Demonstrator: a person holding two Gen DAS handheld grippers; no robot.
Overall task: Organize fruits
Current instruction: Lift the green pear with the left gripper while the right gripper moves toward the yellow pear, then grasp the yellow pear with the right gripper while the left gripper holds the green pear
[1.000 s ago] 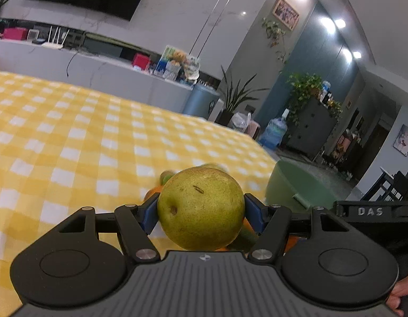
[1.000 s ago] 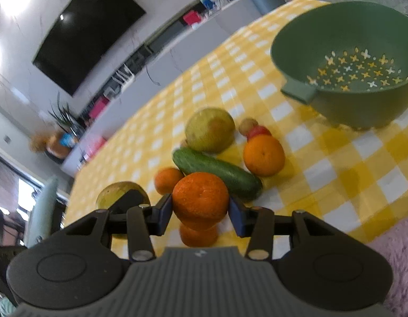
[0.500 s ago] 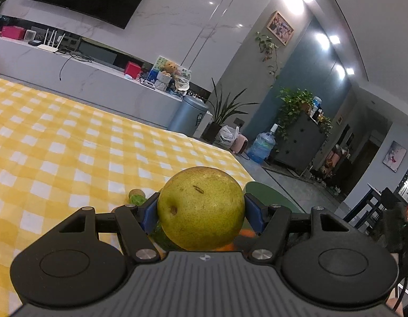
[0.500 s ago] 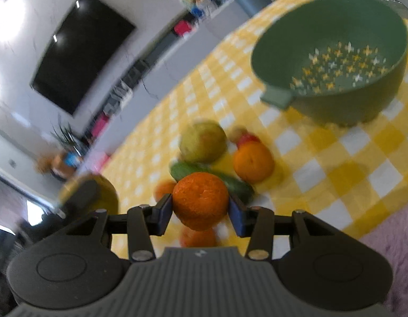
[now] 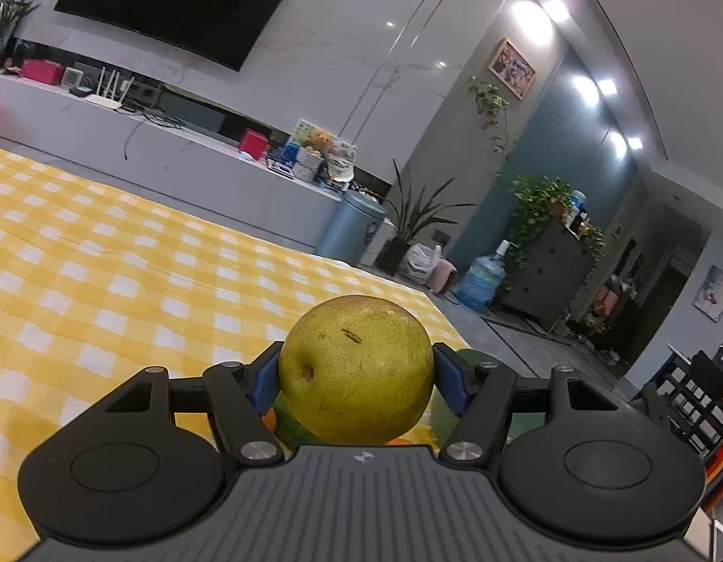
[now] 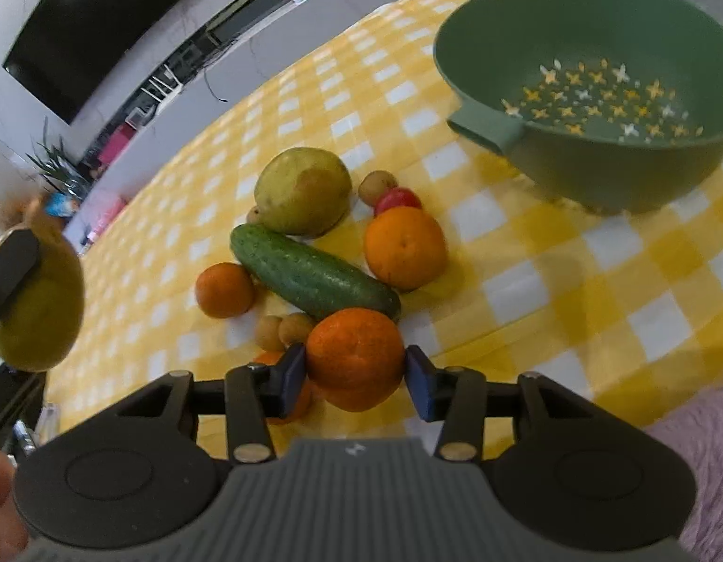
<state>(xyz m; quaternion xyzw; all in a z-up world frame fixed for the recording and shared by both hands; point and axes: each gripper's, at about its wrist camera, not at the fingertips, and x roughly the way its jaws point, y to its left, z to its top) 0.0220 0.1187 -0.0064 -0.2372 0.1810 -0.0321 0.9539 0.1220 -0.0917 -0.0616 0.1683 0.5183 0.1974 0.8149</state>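
A round yellow-green speckled pear (image 5: 356, 370) and a dimpled orange tangerine (image 6: 355, 358) are each clamped aloft; the perforated green plastic colander (image 6: 591, 75) stands empty.

The right gripper (image 6: 356, 370), clamping its orange (image 6: 355, 358), is tipping further down over the fruit pile, so the green colander (image 6: 591, 93) at the tablecloth's far right corner is showing more of its inside.

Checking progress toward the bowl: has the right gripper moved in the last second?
Yes. The right gripper with its orange closed in on the green colander.
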